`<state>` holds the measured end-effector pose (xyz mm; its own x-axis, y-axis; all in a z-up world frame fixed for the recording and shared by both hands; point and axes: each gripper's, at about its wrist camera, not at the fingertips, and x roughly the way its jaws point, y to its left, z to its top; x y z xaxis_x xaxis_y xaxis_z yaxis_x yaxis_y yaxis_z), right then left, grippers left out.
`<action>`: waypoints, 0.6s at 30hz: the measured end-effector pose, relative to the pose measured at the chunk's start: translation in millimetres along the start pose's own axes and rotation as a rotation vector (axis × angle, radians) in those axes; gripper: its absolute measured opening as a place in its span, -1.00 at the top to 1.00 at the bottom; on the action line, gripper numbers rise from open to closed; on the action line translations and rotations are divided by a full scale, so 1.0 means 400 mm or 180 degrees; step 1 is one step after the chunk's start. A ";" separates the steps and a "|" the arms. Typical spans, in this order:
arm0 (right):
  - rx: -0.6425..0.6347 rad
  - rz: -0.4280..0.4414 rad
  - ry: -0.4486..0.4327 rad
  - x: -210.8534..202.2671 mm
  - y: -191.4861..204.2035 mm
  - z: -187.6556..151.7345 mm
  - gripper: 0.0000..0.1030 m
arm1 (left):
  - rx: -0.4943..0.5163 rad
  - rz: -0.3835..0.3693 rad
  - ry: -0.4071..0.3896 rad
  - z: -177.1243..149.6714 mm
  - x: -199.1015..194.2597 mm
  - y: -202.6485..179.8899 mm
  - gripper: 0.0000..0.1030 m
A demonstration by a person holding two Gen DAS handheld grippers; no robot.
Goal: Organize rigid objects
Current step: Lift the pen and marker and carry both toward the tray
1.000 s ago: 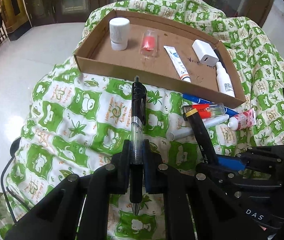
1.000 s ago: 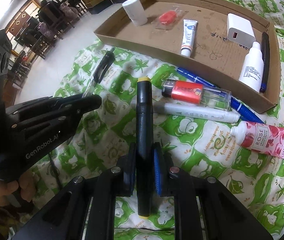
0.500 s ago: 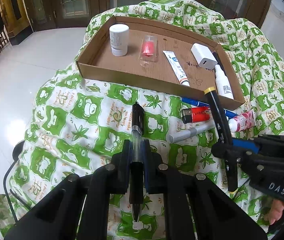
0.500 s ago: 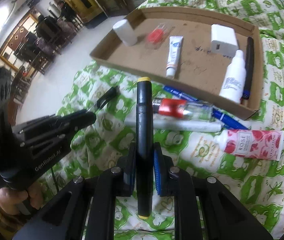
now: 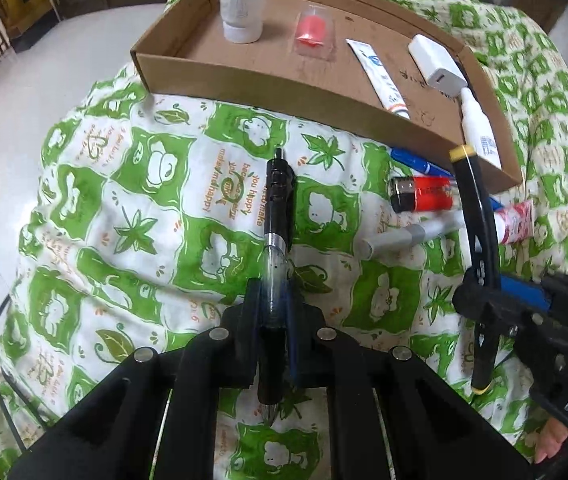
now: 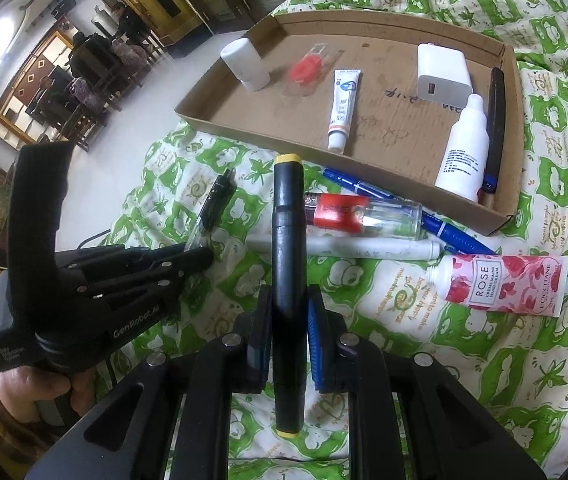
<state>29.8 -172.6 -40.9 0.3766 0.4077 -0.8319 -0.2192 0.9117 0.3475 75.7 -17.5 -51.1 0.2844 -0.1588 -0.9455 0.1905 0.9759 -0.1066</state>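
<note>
Nearest, the left gripper (image 5: 273,312) was clenched on a black-and-clear pen (image 5: 277,216), which pointed away over the green-patterned cloth (image 5: 123,216). Beside it, the right gripper (image 6: 288,320) was clamped on a black marker (image 6: 288,248) with yellow ends, held clear of the cloth. Just beyond lay a red lighter (image 6: 360,216), a white tube (image 6: 364,248), a blue pen (image 6: 436,224) and a rose hand cream (image 6: 500,284), close together. Farther off sat a cardboard tray (image 6: 251,136) holding a white bottle (image 6: 243,64), a red item in clear packaging (image 6: 306,68), a small ointment tube (image 6: 342,108), a white charger (image 6: 442,72), a white dropper bottle (image 6: 462,152) and a dark pen (image 6: 496,120).
</note>
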 end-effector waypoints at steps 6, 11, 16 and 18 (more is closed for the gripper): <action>0.0006 -0.0002 0.0033 0.007 -0.001 -0.001 0.72 | -0.0207 -0.0187 0.0019 0.013 0.010 0.043 0.81; 0.0012 -0.0008 0.0068 0.015 -0.002 -0.002 0.72 | -0.0169 -0.0201 -0.0036 0.023 0.010 0.059 0.81; 0.0021 -0.0004 0.0087 0.020 -0.002 -0.002 0.72 | -0.0022 -0.0112 -0.0185 0.033 0.002 0.024 0.84; 0.0025 0.0004 0.0075 0.019 -0.002 -0.002 0.72 | -0.0004 -0.0116 -0.0269 0.032 -0.011 0.020 0.84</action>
<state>32.2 -170.3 -47.7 0.3550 0.4076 -0.8413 -0.2127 0.9116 0.3518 88.0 -11.0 -44.0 0.3554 -0.2063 -0.9117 0.2011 0.9694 -0.1410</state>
